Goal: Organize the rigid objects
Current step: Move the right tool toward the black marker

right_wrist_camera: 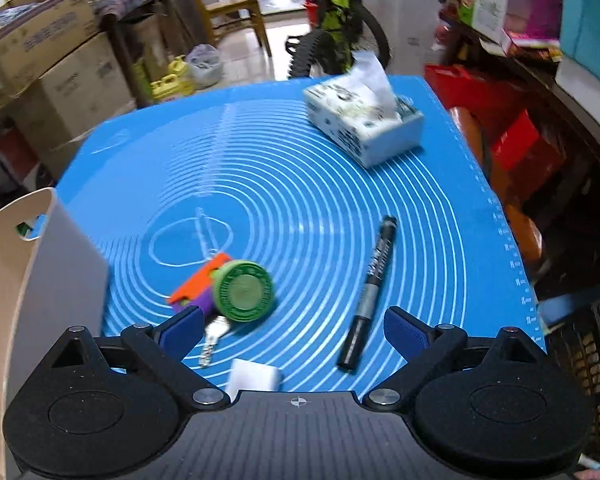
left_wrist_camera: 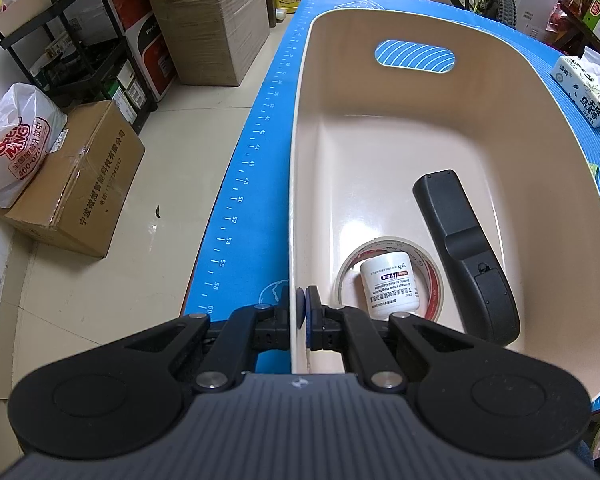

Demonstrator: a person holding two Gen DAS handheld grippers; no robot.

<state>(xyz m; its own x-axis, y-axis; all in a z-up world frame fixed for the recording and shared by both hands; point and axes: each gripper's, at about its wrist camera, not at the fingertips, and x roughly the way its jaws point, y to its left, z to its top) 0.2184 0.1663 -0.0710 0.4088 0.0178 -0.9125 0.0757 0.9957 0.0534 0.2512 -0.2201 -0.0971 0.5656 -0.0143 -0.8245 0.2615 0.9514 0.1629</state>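
Cream plastic bin (left_wrist_camera: 380,128) pinched at its near rim by the left gripper (left_wrist_camera: 300,312).
Right gripper (right_wrist_camera: 292,332), jaws spread and empty, hovers over the black marker pen (right_wrist_camera: 370,292); next, judged: lower and close on it.

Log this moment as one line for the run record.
left gripper: shut on bin wall | right gripper: open, empty, above mat | in bin: remote, tape roll, jar | loose: marker, green cap

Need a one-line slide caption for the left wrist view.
Left gripper clamped on the rim of the cream bin, which holds a black remote, a tape roll and a white jar.
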